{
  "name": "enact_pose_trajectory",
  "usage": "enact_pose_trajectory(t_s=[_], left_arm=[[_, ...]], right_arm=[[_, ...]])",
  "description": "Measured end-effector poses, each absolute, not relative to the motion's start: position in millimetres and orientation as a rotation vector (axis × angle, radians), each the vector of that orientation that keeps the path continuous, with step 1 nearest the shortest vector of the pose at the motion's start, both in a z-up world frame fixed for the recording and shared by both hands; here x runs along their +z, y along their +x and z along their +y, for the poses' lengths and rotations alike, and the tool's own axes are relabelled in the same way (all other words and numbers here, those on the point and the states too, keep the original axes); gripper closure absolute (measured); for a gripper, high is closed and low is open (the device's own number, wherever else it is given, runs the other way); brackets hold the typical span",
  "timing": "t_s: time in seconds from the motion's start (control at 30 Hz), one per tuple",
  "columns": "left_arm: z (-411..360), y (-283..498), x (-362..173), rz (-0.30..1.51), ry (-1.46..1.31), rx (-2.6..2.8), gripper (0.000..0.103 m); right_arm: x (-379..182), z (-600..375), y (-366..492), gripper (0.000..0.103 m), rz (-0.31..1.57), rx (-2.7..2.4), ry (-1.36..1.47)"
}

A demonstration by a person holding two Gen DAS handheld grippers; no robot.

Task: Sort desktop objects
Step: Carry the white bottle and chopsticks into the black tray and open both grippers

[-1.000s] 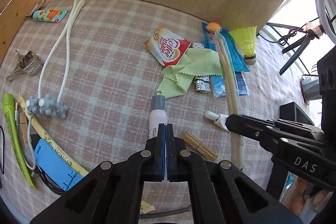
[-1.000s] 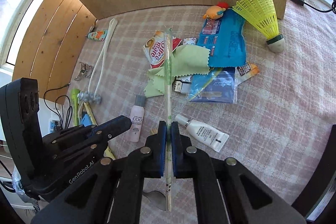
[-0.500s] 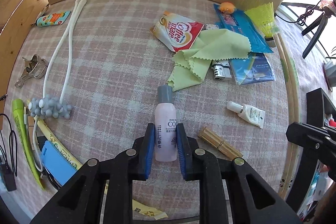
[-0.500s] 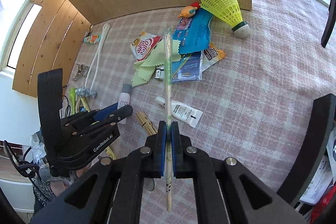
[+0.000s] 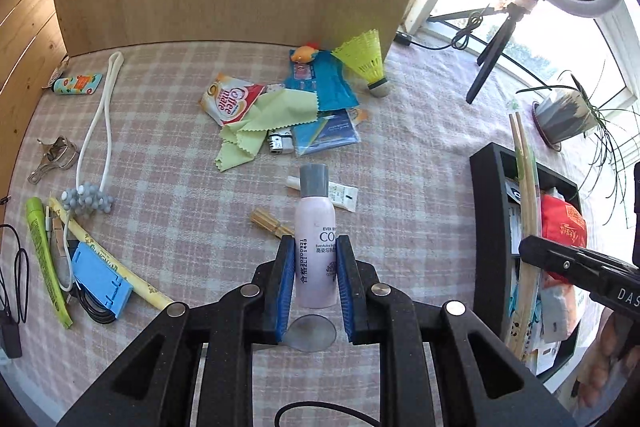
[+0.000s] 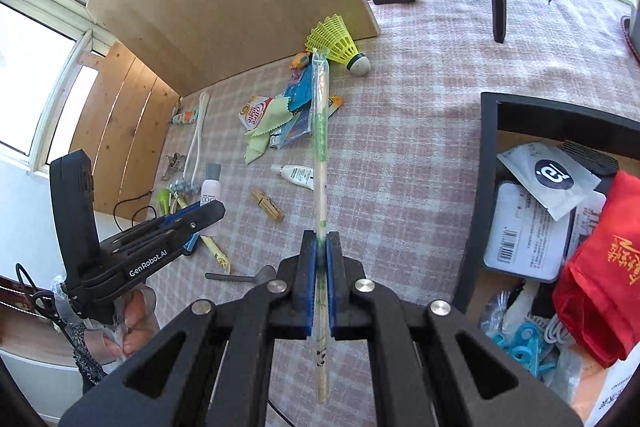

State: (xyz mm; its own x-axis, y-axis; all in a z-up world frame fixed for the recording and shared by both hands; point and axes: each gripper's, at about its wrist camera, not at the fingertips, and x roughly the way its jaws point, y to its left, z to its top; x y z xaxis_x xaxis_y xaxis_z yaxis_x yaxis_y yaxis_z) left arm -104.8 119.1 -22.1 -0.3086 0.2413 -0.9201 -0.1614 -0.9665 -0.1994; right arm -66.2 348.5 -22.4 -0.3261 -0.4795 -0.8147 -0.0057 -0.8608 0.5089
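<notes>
left wrist: bottle (image 5: 315,247) clamped in left gripper (image 5: 313,281), now lifted off the table (image 5: 168,131)
right gripper (image 6: 319,281) clamps chopsticks (image 6: 321,163), now carried beside the box (image 6: 486,163); both likely go in

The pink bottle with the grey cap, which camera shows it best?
The left wrist view. There the pink bottle fills the centre, clamped between the left gripper pads, its label readable. The right wrist view shows only its grey cap and top, small and far off, the rest hidden behind the left gripper's finger.
</notes>
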Motion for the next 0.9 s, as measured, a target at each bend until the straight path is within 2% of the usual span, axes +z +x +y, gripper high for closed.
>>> enact_pose_trajectory(t_s=[0.43,0.8,0.9], left_arm=[[279.6,-45.1,-7.7,0.045,-1.550,2.095,0.084],[352.9,-21.5,-4.7,0.090,-1.520,1.961,0.084],[357.7,-19.0,-1.1,0.094,-1.509,1.985,0.064]], right_arm=[[10.9,491.2,39.6,0.098,-0.788,-2.533,1.609],[12.4,581.6,88.7,0.098,-0.837,-2.704,1.697],[10.7,594.1,91.5,0.088,-0.898,-2.697,1.703]])
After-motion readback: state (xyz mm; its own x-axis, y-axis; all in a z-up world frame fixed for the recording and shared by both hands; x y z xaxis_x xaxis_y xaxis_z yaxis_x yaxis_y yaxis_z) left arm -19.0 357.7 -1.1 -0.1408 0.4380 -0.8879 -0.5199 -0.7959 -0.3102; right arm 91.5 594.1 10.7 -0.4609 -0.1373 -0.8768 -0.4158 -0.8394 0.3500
